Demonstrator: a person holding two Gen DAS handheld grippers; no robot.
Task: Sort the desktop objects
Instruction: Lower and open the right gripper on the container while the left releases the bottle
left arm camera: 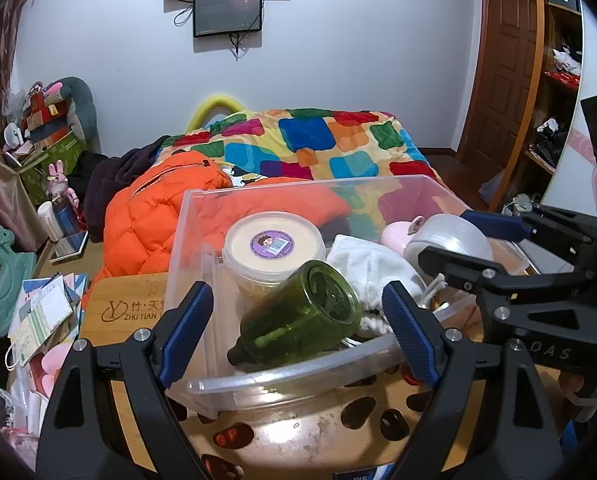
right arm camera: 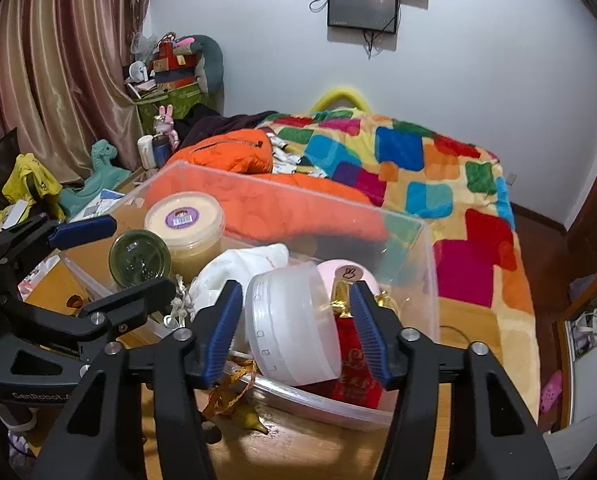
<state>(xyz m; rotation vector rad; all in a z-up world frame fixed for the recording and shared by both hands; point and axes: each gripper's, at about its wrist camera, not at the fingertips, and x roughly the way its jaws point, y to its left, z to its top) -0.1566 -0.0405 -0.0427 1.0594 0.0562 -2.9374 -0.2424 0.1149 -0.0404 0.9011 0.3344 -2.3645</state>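
A: What is seen at the left gripper [left arm camera: 298,320]?

B: It is held apart. The green bottle [left arm camera: 298,316] is lying on its side between its fingers, inside the clear bin [left arm camera: 202,256]; contact cannot be told. Just beyond it, the lidded tub [left arm camera: 272,246] is standing upright.

A: And at the right gripper [right arm camera: 296,332]?

B: It is also held apart, with the white jar [right arm camera: 292,328] tilted between its fingers. Whether it is touched cannot be told. A white cloth [right arm camera: 238,268] is seen just left of the jar, and the tabletop [right arm camera: 298,448] lies below.
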